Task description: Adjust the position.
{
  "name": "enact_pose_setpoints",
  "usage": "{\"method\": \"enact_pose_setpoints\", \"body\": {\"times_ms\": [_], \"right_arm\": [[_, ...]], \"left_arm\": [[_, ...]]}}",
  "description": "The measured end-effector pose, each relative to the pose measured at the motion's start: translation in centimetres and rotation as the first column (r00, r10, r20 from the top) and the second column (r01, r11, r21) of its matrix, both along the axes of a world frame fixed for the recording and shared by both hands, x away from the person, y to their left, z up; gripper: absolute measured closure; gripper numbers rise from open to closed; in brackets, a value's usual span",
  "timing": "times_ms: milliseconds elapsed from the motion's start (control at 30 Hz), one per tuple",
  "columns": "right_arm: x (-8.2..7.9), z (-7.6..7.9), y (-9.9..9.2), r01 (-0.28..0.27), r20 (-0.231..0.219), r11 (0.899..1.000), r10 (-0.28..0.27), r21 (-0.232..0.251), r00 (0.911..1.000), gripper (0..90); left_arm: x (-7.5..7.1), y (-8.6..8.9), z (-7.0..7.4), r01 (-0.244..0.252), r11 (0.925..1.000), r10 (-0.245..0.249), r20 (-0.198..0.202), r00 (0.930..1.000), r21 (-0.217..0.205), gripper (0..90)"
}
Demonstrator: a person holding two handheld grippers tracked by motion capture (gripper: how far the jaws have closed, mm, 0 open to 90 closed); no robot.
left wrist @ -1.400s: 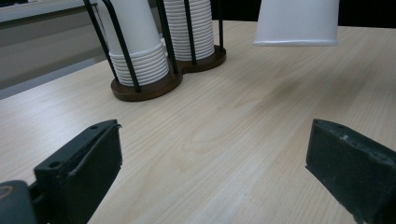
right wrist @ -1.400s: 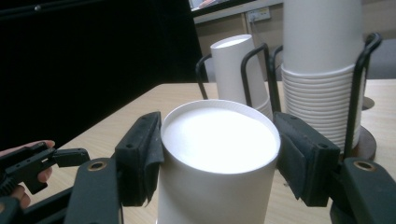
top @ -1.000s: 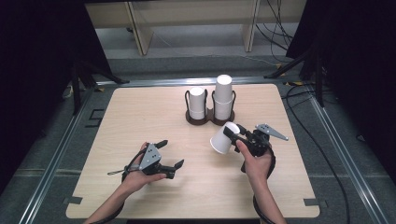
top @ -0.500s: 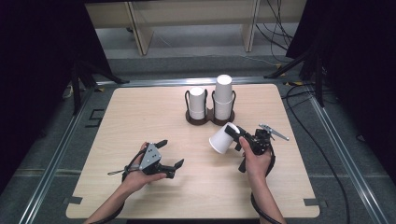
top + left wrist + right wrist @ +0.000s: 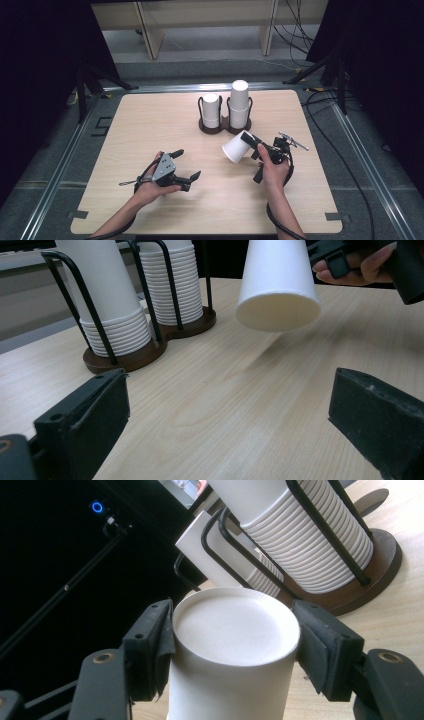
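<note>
A white paper cup (image 5: 234,148) hangs tilted above the table, mouth toward the left and down, with my right gripper (image 5: 248,138) shut on its closed end. In the right gripper view both pads press the cup (image 5: 235,645) on either side just below its base. My left gripper (image 5: 187,164) rests low over the table's front left, open and holding nothing. Its black jaws stand wide apart in the left gripper view, where the cup's (image 5: 277,280) open mouth faces me from the upper right.
A dark wooden holder (image 5: 225,128) with black wire uprights stands at the table's back centre, carrying a shorter cup stack (image 5: 211,110) and a taller one (image 5: 239,102). Both stacks (image 5: 115,300) rise close ahead of the left gripper. Cables trail off the table's right side.
The right gripper has shifted only slightly, still holding the cup. The left hand and gripper have not moved.
</note>
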State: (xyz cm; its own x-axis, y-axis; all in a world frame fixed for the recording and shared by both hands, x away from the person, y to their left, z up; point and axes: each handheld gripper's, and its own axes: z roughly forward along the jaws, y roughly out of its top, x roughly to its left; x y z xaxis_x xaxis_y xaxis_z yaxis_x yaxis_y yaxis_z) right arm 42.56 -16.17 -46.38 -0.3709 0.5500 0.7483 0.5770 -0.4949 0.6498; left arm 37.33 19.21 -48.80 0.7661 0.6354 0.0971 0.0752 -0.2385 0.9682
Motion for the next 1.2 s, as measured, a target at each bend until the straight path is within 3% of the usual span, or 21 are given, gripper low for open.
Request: {"method": "enact_pose_setpoints", "body": {"times_ms": [33,67,267,300,367,467,633,833,867,900,933,1200], "right_arm": [[-0.2,0.2,0.1,-0.004,-0.045,0.999,0.005,0.036,0.999,36.1],[0.0,0.0,-0.1,-0.001,-0.021,1.0,0.001,0.013,0.9998,36.1],[0.3,-0.3,-0.2,0.001,-0.046,0.999,0.002,0.052,0.9989,36.1],[0.3,-0.3,-0.2,0.006,-0.046,0.999,-0.004,0.042,0.9989,36.1],[0.3,-0.3,-0.2,0.005,-0.053,0.999,-0.003,0.05,0.9986,36.1],[0.4,-0.4,-0.2,0.0,-0.044,0.999,0.002,0.038,0.999,36.1],[0.4,-0.3,-0.1,-0.001,-0.056,0.999,0.004,0.051,0.9984,36.1],[0.5,-0.2,-0.2,0.003,-0.059,0.999,0.001,0.053,0.9982,36.1],[0.5,-0.2,-0.2,0.004,-0.06,0.998,-0.001,0.056,0.9982,36.1],[0.4,0.0,0.0,0.003,-0.092,0.995,0.006,0.097,0.9957,36.1],[0.5,-0.1,-0.2,0.008,-0.062,0.998,-0.004,0.063,0.9981,36.1],[0.6,0.0,-0.2,0.008,-0.063,0.998,-0.004,0.067,0.998,36.1]], "left_arm": [[0.1,-0.2,0.0,0.008,1.0,-0.008,0.005,1.0,-0.003,2.3],[0.2,-0.3,-0.1,0.012,0.9999,-0.012,0.007,0.9999,-0.006,2.1],[0.7,-1.0,0.2,0.025,0.9996,-0.025,0.011,0.9996,0.014,1.9],[0.9,-1.2,0.1,0.029,0.9995,-0.029,0.017,0.9994,-0.007,1.9],[1.0,-1.3,0.3,0.027,0.9996,-0.027,0.006,0.9996,0.009,1.9],[1.3,-1.7,0.3,0.036,0.9993,-0.036,0.017,0.9992,-0.01,1.8],[1.8,-2.2,0.7,0.042,0.9991,-0.042,0.023,0.9989,0.005,1.6],[2.6,-3.9,0.7,0.074,0.9973,-0.073,0.034,0.9967,-0.004,0.0],[2.7,-4.3,0.7,0.081,0.9967,-0.081,0.038,0.996,0.0,0.0],[2.8,-4.5,0.7,0.087,0.9962,-0.087,0.039,0.9955,0.005,0.0],[2.9,-4.9,0.6,0.088,0.9961,-0.088,0.042,0.9952,0.001,0.0],[3.8,-7.2,0.4,0.114,0.9933,-0.115,0.046,0.9924,0.018,0.0]]}}
